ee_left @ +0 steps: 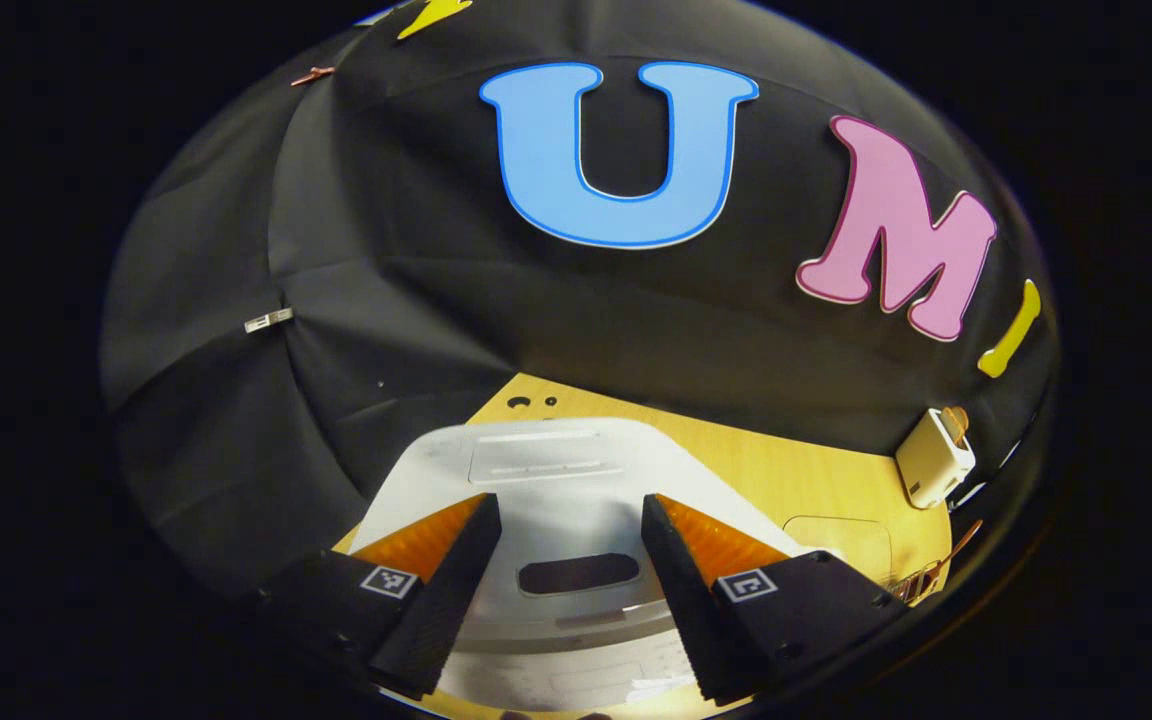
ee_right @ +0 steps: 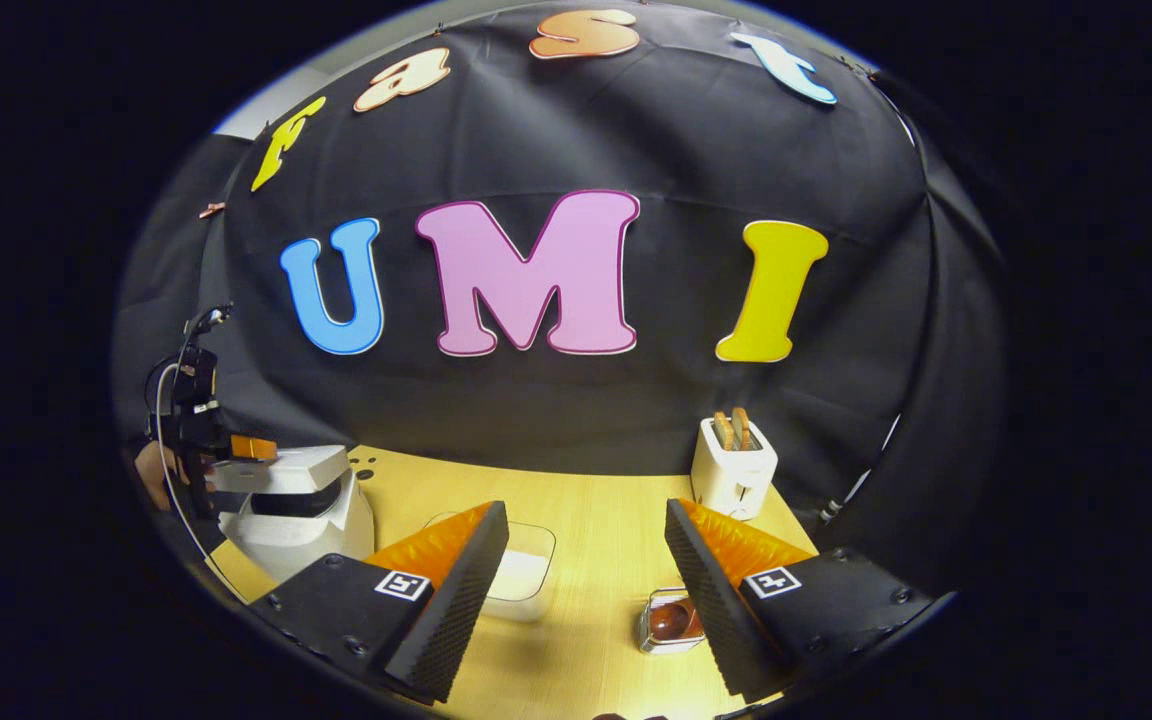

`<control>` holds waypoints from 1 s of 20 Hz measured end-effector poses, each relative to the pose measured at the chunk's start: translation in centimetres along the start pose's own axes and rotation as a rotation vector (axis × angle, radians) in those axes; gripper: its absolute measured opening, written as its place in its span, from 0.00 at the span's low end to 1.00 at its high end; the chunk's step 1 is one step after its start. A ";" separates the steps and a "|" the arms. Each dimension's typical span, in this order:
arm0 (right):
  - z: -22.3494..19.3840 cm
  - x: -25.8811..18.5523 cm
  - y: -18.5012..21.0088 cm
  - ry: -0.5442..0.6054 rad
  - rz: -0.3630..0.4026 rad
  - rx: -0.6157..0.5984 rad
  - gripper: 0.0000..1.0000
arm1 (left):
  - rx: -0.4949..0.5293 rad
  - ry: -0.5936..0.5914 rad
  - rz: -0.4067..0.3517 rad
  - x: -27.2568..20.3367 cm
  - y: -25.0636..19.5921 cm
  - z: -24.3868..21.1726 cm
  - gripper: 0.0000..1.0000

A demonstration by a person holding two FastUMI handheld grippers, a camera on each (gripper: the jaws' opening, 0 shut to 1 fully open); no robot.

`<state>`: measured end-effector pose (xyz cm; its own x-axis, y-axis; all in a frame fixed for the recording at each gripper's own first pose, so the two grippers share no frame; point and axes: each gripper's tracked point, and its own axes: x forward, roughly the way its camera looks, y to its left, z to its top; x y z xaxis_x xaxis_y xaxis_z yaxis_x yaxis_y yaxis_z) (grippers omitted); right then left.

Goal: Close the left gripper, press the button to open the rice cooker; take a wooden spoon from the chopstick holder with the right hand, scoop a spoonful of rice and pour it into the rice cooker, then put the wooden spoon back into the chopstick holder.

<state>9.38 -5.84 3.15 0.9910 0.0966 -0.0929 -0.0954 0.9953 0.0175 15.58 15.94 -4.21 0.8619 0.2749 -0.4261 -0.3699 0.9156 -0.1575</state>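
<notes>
The white rice cooker (ee_left: 546,470) lies just below my left gripper (ee_left: 569,500), whose fingers stand open on either side of a dark oval recess (ee_left: 578,573) in the lid. In the right gripper view the cooker (ee_right: 301,515) sits at the far left of the wooden table. The left gripper (ee_right: 248,447) hovers at its lid there, and a dark gap shows under the lid. My right gripper (ee_right: 586,510) is open above the table with nothing between its fingers. Below it stand a clear rice container (ee_right: 524,572) and a clear chopstick holder (ee_right: 669,622) holding the brown wooden spoon.
A white toaster (ee_right: 733,470) with bread slices stands at the back right of the table (ee_right: 596,500), against the black cloth wall; it also appears in the left gripper view as the toaster (ee_left: 934,458). A hand (ee_right: 148,472) holds the left gripper at the table's left edge.
</notes>
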 end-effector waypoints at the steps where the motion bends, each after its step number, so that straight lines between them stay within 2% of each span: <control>1: -0.3 0.0 0.0 0.006 0.007 -0.004 0.98 | -0.009 -0.001 0.007 0.1 0.1 -0.6 0.94; 4: -1.1 0.3 0.2 0.024 0.029 -0.028 0.98 | -0.016 0.011 0.026 0.2 0.0 -2.6 0.94; 8: -1.8 0.6 0.6 0.042 0.043 -0.034 0.98 | 0.065 0.087 0.068 0.9 0.2 -6.0 0.94; 11: -1.9 1.0 0.6 0.040 0.040 -0.035 0.98 | 0.046 0.039 0.078 1.3 0.1 -5.6 0.94; 15: -2.3 1.1 0.3 0.057 0.038 -0.014 0.98 | 0.077 -0.016 0.048 1.8 0.1 -6.0 0.95; 20: -2.1 0.9 1.1 0.043 0.034 0.005 0.98 | 0.091 -0.069 0.050 1.4 0.2 -5.5 0.94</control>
<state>9.98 -4.67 0.97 0.9822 0.1311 -0.1346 -0.1287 0.9913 0.0263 14.79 14.84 -9.76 0.8661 0.3379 -0.3683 -0.3830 0.9221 -0.0547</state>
